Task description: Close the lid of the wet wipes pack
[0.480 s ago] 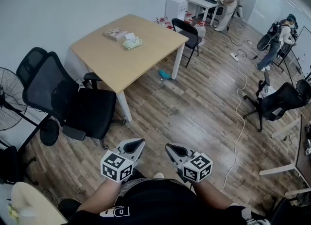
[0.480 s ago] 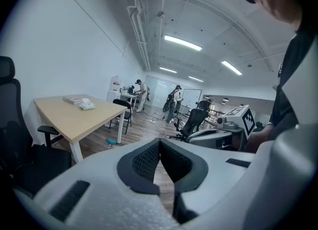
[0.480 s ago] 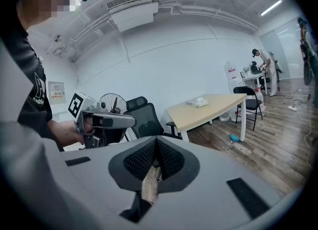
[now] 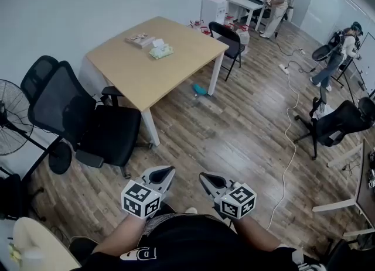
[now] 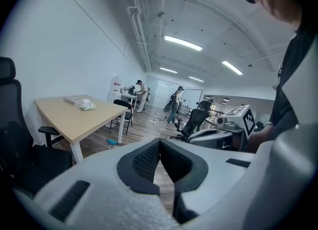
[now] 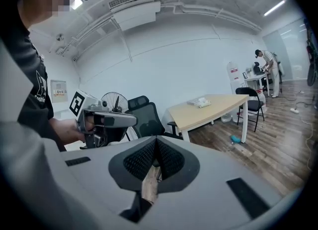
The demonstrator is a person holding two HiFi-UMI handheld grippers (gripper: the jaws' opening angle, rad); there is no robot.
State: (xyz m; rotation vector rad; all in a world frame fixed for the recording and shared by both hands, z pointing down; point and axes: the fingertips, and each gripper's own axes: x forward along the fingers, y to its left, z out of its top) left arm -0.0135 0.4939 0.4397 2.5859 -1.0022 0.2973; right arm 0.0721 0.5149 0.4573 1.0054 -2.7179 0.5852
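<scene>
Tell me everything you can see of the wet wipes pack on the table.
The wet wipes pack is a small, pale green, soft-looking packet lying flat on the light wooden table, beside a flat stack of papers or books. A white part shows at its far end, too small to tell whether it is the lid. Nothing grips it.

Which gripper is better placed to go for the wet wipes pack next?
Left, marginally. The left gripper and right gripper are both shut, empty, near the body, far from the wet wipes pack; the table lies to the left.
</scene>
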